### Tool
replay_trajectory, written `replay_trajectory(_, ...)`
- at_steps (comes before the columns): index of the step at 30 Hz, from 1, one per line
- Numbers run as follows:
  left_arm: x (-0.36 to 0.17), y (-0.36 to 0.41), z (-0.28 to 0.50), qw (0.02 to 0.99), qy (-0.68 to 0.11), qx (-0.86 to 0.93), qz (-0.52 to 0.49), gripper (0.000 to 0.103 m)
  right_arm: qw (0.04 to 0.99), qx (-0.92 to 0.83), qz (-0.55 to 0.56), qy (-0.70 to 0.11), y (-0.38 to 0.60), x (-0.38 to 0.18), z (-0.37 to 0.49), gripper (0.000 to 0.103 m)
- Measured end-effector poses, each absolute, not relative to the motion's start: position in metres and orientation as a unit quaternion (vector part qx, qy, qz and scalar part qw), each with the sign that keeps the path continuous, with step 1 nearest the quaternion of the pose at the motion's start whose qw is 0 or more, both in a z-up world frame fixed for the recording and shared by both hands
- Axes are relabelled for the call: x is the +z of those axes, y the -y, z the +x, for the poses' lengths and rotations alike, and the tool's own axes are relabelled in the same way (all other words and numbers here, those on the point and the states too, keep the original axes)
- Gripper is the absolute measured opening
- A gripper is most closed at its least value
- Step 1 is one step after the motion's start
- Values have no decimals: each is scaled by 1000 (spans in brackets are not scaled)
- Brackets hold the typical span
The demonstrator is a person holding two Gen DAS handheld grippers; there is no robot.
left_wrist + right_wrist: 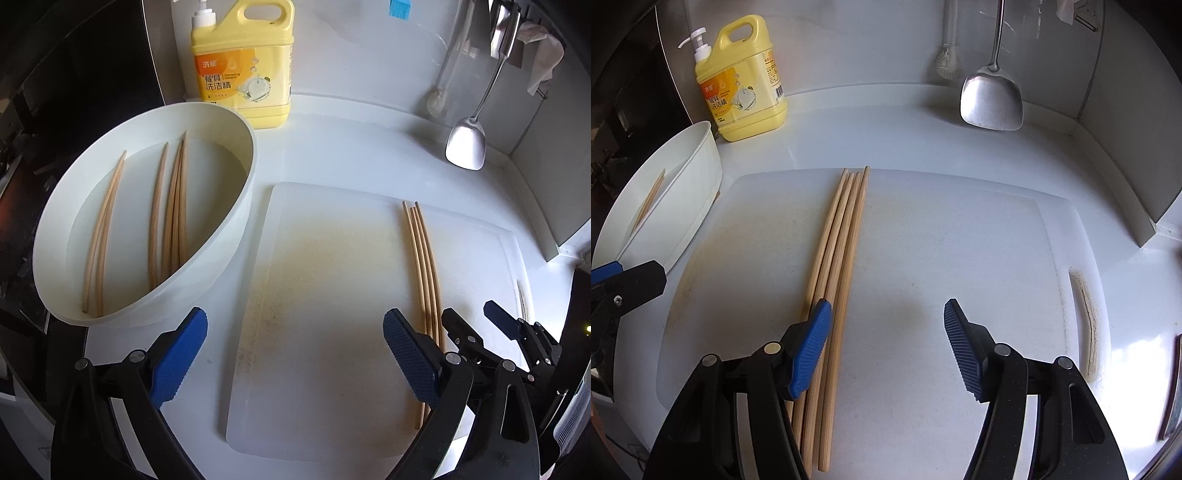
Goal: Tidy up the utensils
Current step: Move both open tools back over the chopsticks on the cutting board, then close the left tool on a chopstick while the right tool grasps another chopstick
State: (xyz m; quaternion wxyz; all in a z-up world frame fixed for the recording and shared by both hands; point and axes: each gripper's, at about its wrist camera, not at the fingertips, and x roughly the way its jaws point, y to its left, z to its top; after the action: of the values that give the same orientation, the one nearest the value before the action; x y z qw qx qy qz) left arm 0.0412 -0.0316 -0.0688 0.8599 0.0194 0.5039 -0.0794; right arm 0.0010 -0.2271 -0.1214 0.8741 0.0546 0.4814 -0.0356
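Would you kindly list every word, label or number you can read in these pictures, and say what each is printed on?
"餐具洗洁精": large white characters on the front label of the yellow detergent bottle.
Brand mark on the orange patch above it: too blurred to read with certainty.
Small print beside it, and the barcode panel on the bottle's side: too small to read.
No other text is visible.

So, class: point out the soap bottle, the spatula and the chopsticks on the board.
Soap bottle (746, 85), right wrist view, its label.
Spatula (991, 99), right wrist view, its blade.
Chopsticks (842, 236), right wrist view, mid-length.

Wooden chopsticks (838, 266) — four, side by side, flat.
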Motion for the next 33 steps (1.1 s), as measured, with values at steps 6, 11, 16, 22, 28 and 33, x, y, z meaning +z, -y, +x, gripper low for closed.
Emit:
replay_trajectory(6,-69,32,41,860,-504,-79,17,94,872,-38,51,-486,228,-126,2,61)
replay_trajectory(11,-69,34,40,860,-504,-80,20,94,874,-41,43,-483,227,-126,0,61)
replay_trajectory(16,-70,35,40,859,-506,-80,16,94,874,-39,39,-483,225,-127,0,61)
replay_trajectory(22,-73,41,40,857,-507,-85,19,94,877,-43,23,-478,221,-131,4,60)
replay_trajectory(28,-75,53,37,858,-503,-102,22,94,882,-32,27,-470,229,-130,4,45)
replay_trajectory(33,-83,69,38,854,-507,-114,28,94,883,-25,28,-467,238,-130,2,39)
